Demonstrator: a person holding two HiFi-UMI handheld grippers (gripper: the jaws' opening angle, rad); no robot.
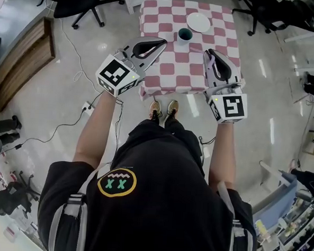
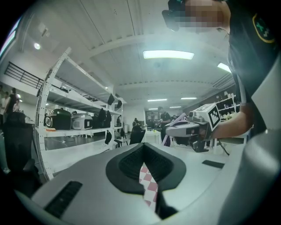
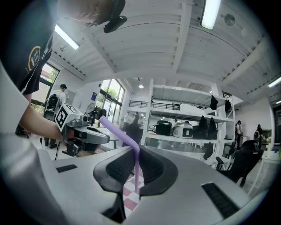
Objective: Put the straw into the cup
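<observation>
— Where's the straw?
— Your right gripper (image 1: pixel 208 53) pinches the purple bent straw (image 3: pixel 138 169) upright, over the checked tablecloth (image 1: pixel 165 70).
— My left?
— Your left gripper (image 1: pixel 161 42) has its jaws pressed together, empty. The cup (image 1: pixel 185 35) stands beyond both, beside a white plate (image 1: pixel 198 22).

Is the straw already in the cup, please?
No, the straw is clamped in the right hand-held gripper, away from the cup.

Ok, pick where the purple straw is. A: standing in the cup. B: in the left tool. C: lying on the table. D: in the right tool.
D: the right tool is shut on the straw; the left tool holds nothing.
</observation>
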